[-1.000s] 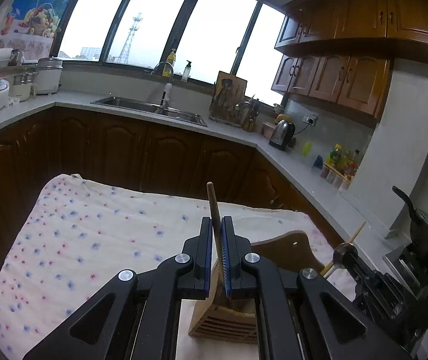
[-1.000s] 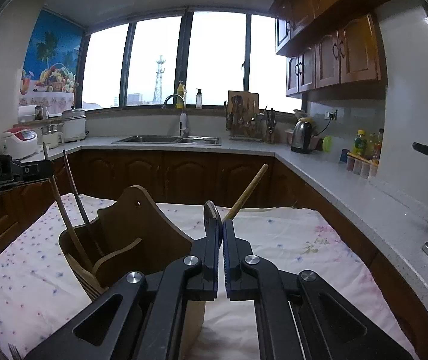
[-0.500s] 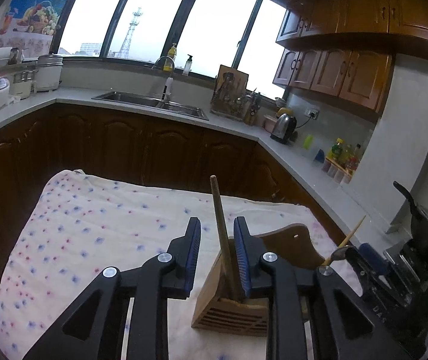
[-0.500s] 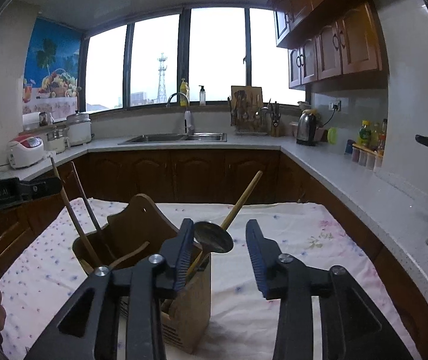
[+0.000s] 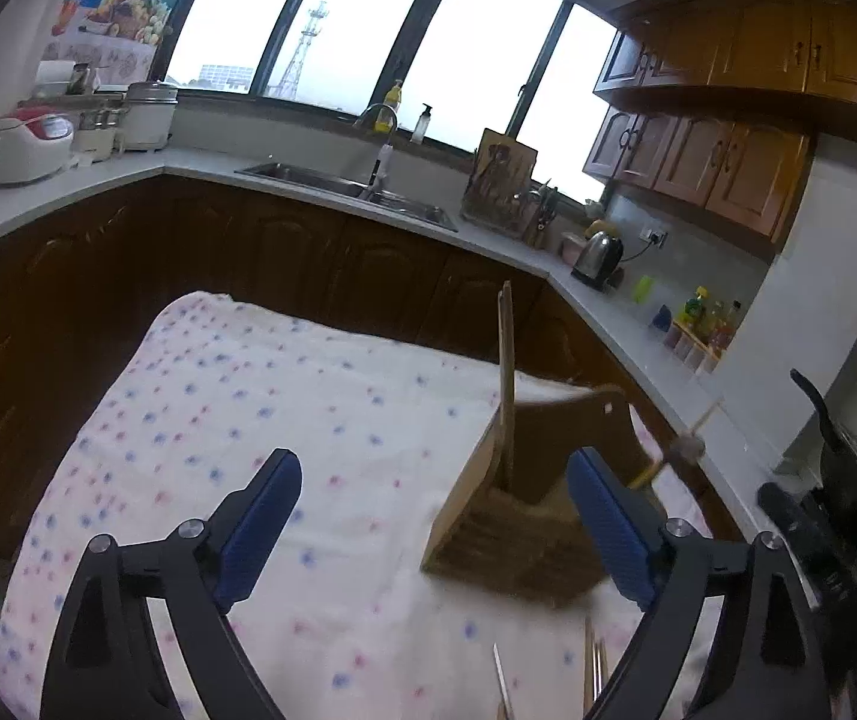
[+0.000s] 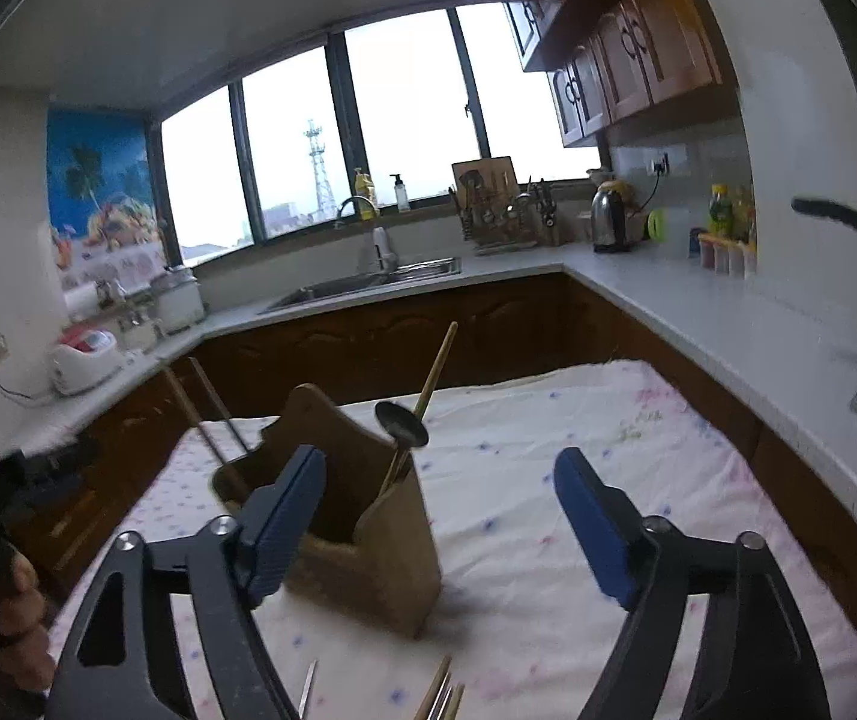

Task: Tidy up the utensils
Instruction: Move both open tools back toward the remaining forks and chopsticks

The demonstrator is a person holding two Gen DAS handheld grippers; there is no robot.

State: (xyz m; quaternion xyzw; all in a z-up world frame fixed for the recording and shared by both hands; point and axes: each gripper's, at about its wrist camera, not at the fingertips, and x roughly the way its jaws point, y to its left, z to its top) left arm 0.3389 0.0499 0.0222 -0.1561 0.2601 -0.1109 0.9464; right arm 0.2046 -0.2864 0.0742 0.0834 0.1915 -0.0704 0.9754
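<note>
Left tongs (image 5: 434, 516): your blue pads stand wide apart, gripping nothing.
Right tongs (image 6: 440, 516): yours gape too, nothing between the pads.
Holder (image 5: 518, 516): wooden, on the dotted cloth (image 5: 284, 408), just ahead of both tongs; it sits toward your left tongs' right pad and your right tongs' left pad.
Stick (image 5: 506, 384): upright in the holder, ahead of your left tongs.
Ladle (image 6: 404, 420): leaning in the holder, ahead of your right tongs.
Loose utensils (image 6: 440, 696): tips on the cloth beneath your right tongs, blurred.
</note>
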